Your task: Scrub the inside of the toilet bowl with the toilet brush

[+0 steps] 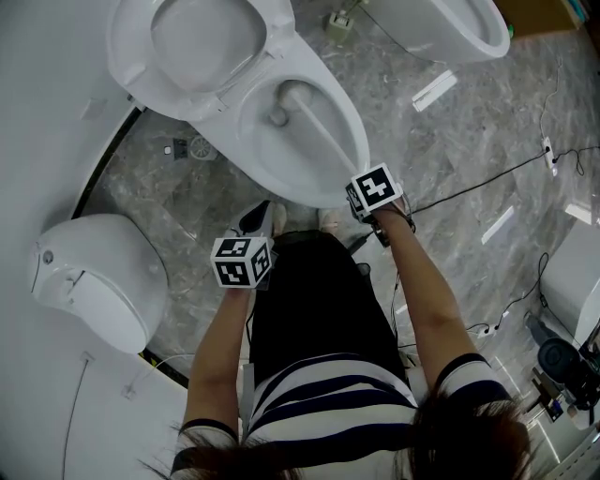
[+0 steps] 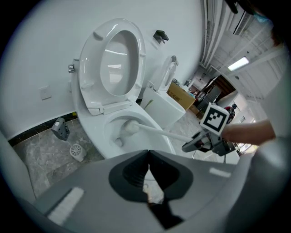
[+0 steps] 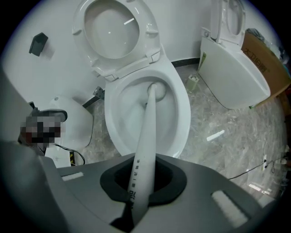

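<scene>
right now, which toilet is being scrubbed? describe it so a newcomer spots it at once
Against the white wall, find the toilet straight ahead of the person's feet, lid tipped up. Unlike the closed toilet on the left and the far toilet at upper right, it has a white toilet brush reaching inside, held by the right gripper.

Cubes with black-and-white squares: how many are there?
2: one black-and-white marker cube on the shut left gripper, near the person's black skirt; a second cube on the right gripper, which grips the white toilet brush. None looks hidden.
</scene>
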